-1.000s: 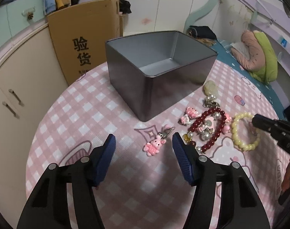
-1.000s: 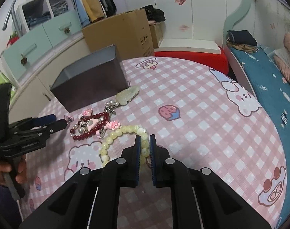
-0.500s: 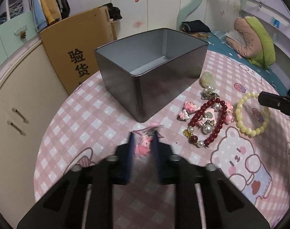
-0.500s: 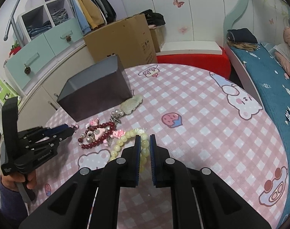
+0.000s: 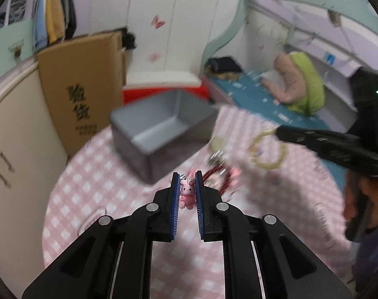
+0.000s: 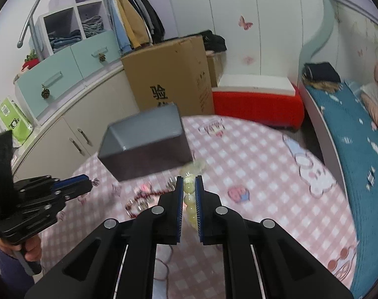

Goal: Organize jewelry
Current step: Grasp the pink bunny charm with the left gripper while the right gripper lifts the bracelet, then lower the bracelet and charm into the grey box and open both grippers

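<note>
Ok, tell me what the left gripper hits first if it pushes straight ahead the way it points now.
Probably the grey tin box. The left gripper, shut on the pink pig charm, points at the box's near corner, with only checked tablecloth between. Blur leaves depth unclear.

Checked table (image 6: 251,164): tin (image 6: 149,147), (blurred, perhaps red) beads (image 6: 144,196).

A cardboard box (image 6: 171,74) stands behind the table — hanging clothes (image 6: 134,22) beyond.

Motion blur smears the red bead bracelet (image 5: 217,174) and grey tin (image 5: 161,129)
</note>
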The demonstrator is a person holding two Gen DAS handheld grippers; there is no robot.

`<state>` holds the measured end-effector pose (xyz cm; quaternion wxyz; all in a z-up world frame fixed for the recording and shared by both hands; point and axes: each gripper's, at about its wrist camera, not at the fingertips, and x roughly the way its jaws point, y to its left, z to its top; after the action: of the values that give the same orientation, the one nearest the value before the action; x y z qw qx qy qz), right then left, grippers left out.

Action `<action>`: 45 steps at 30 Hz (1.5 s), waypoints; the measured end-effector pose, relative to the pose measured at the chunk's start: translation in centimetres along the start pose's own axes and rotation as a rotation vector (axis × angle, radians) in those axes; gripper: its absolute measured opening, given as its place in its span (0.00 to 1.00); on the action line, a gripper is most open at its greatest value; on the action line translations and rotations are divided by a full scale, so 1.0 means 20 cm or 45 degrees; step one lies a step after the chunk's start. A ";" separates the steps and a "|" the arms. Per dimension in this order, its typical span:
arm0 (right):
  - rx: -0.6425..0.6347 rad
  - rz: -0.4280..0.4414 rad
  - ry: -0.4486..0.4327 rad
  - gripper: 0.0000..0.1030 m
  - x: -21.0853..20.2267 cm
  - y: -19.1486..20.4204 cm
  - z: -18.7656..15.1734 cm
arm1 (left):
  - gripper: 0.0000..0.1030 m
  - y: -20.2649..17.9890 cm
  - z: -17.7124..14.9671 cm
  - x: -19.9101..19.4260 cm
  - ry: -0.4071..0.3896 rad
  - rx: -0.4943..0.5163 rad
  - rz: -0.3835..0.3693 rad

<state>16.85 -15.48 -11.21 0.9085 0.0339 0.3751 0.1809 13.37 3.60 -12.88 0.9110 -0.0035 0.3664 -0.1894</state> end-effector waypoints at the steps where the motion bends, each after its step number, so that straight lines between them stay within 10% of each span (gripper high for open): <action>1: -0.013 -0.003 -0.013 0.09 -0.01 0.02 0.04 | 0.12 0.00 0.03 -0.02 -0.016 0.000 -0.017; 13: -0.107 0.035 -0.106 0.09 0.06 0.24 0.44 | 0.12 0.14 0.47 0.08 -0.005 -0.056 -0.147; 26: -0.057 0.091 0.161 0.09 0.55 0.35 0.46 | 0.12 0.34 0.41 0.41 0.201 -0.181 -0.127; 45: -0.104 -0.101 0.371 0.12 0.73 0.29 0.40 | 0.13 0.17 0.38 0.63 0.367 0.032 0.074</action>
<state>30.28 -4.34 -14.14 0.8516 -0.0443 0.4962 0.1631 28.00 1.45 -16.23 0.8540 0.0457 0.4909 -0.1662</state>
